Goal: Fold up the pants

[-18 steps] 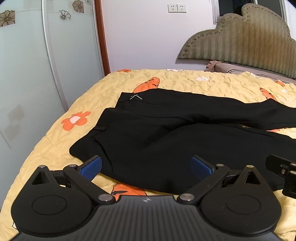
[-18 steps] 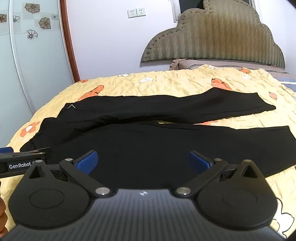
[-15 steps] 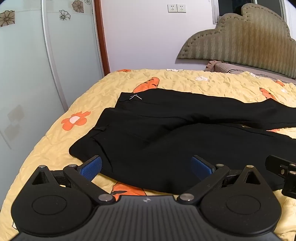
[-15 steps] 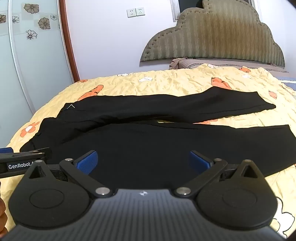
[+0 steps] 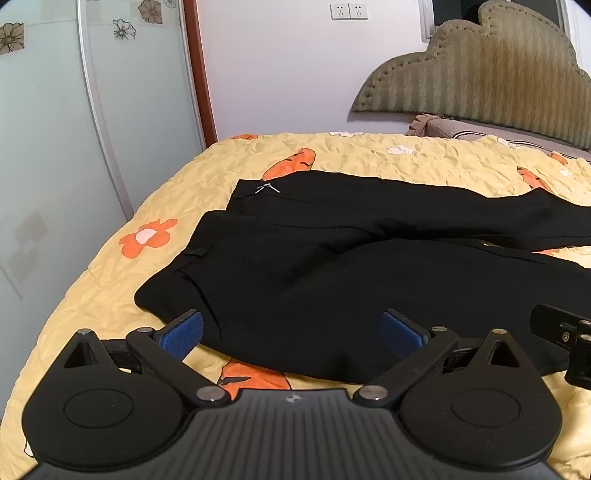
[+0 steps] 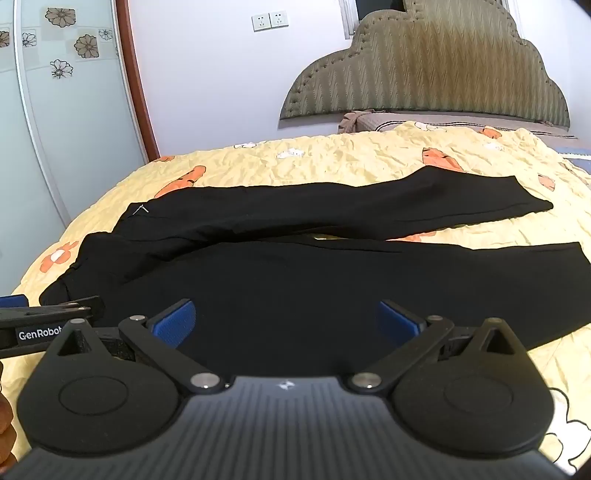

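While the black pants (image 6: 295,266) lie spread flat across the yellow quilted bedspread (image 6: 369,162), nothing rests on them. The waistband sits toward the left side of the bed, near a frosted wardrobe door (image 5: 48,166) printed with flowers, and the two legs run rightward, slightly apart, with a sliver of yellow showing between them. A scalloped, stitched headboard (image 6: 424,70) stands against the pale wall at the far right, a wall socket (image 6: 269,20) above and left of it, and a brown pillow (image 6: 369,120) lies at its foot.

The left gripper (image 5: 291,332) hangs low over the near edge of the waist end, its blue-padded fingers (image 5: 183,334) spread wide and holding nothing; the left pad is over the waist corner, the right pad over the seat fabric. The right gripper (image 6: 284,321) hangs just beside it, over the near leg, fingers equally wide apart and empty. Each gripper's black body shows at the edge of the other's view.

The fabric is matte and smooth with soft creases; a small metal zipper pull (image 5: 267,188) glints at the waist. The bedspread is crinkled, with orange flower and carrot prints.
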